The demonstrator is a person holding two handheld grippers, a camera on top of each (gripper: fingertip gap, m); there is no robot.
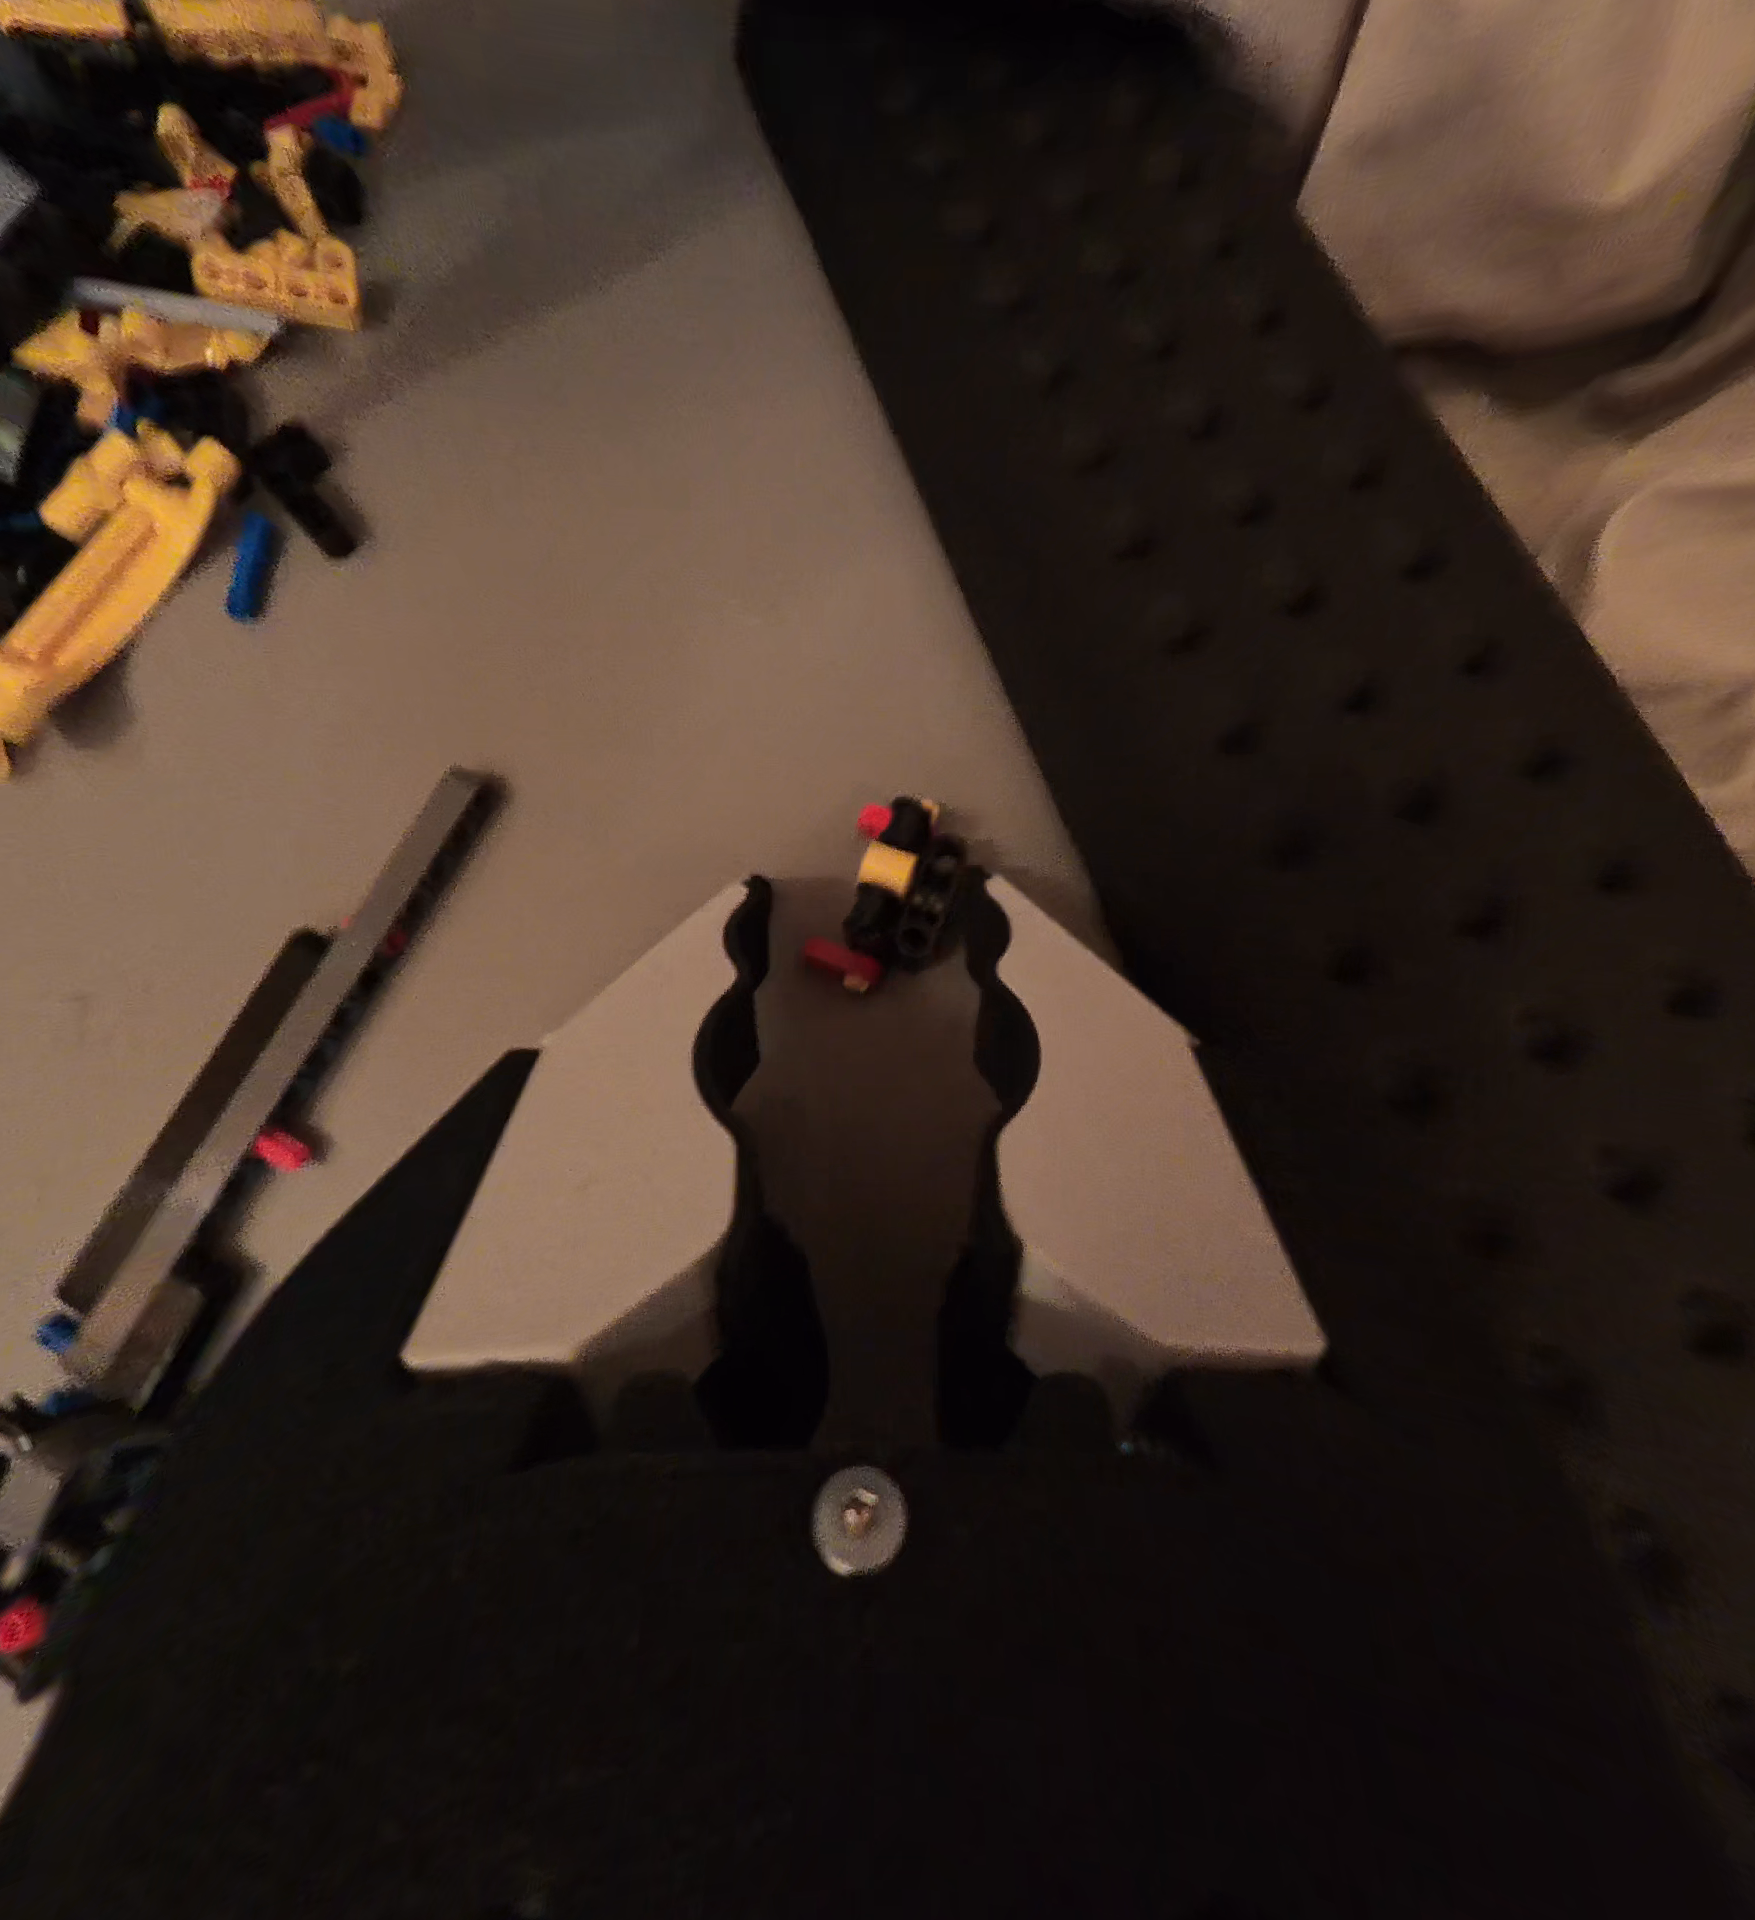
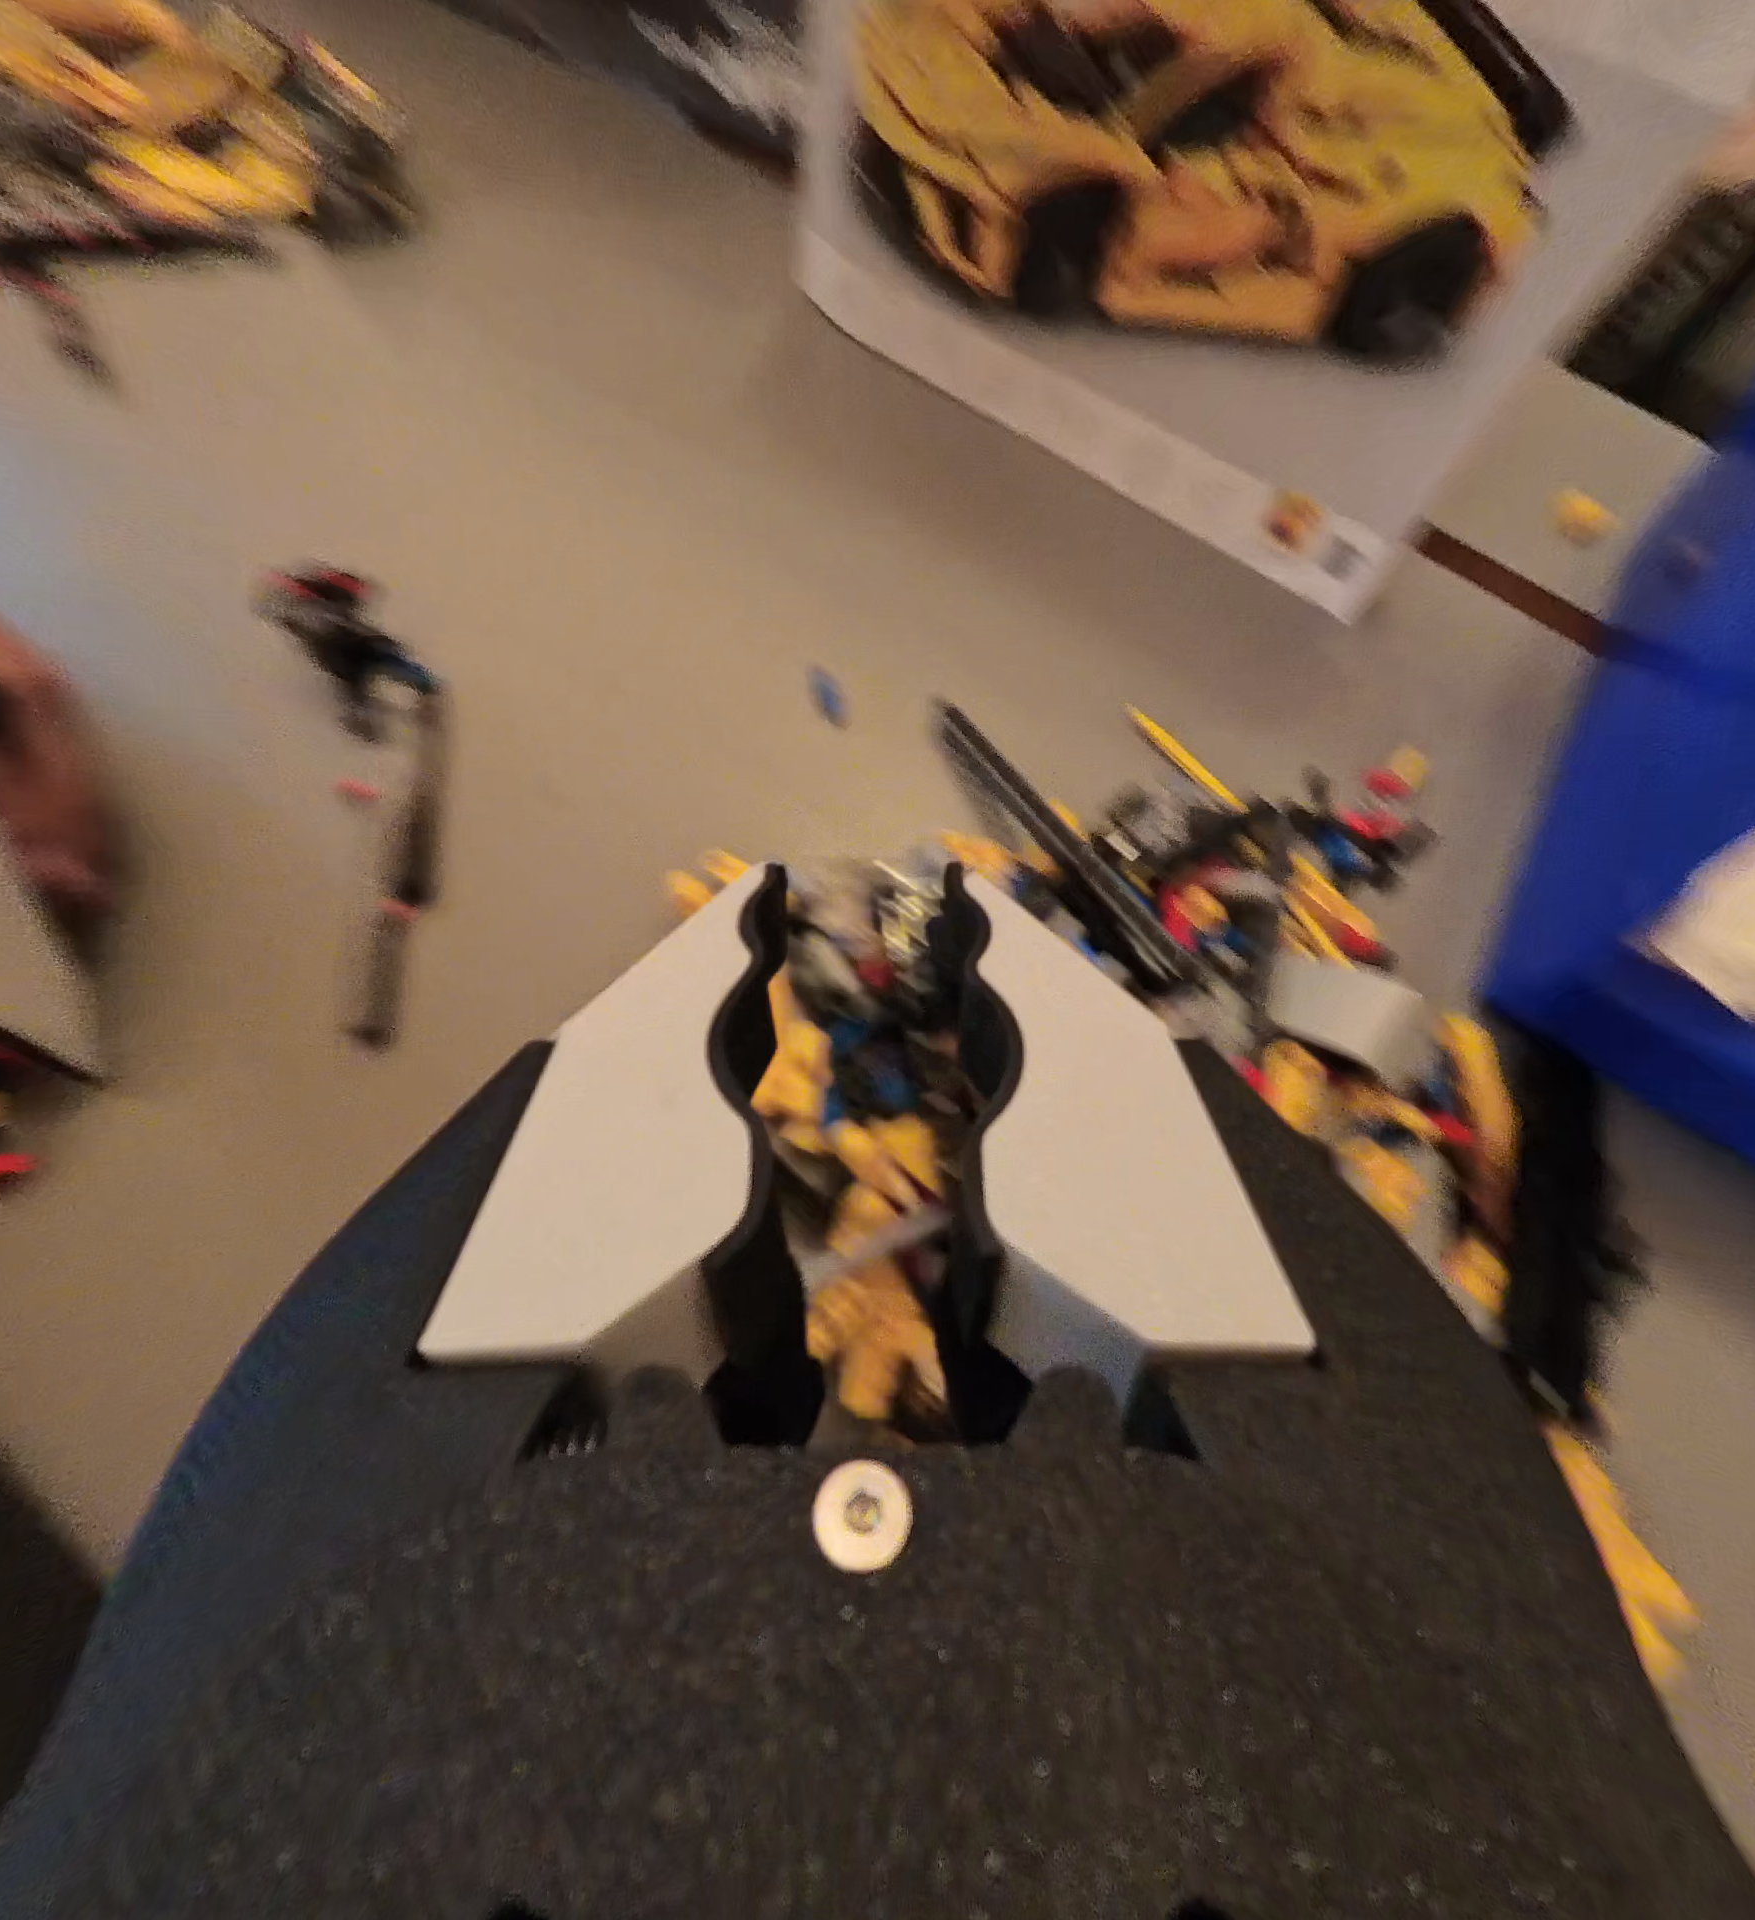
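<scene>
**Two claws over a tabletop strewn with building bricks**

Left wrist view: the left claw (image 1: pixel 868 894) is standing released, its two wavy black fingers apart. One small brick assembly (image 1: pixel 899 883) of black, yellow and red pieces is lying between the fingertips, just beside the right-hand one; whether it is touching is unclear. Its long axis is running away from the camera, tilted slightly left. On the grey tabletop (image 1: pixel 592 520), a heap of yellow and black bricks (image 1: pixel 125 343) is sitting at upper left, and one long grey beam structure (image 1: pixel 270 1060) is lying diagonally at left. A black perforated panel (image 1: pixel 1320 675) is crossing the right side.

Right wrist view, heavily blurred: the right claw (image 2: pixel 865 894) is hanging released above a pile of yellow, black, blue and red bricks (image 2: pixel 1216 935), gripping nothing. One box picturing a yellow car (image 2: pixel 1164 229) is standing beyond, and a blue container (image 2: pixel 1683 779) is sitting at right.
</scene>
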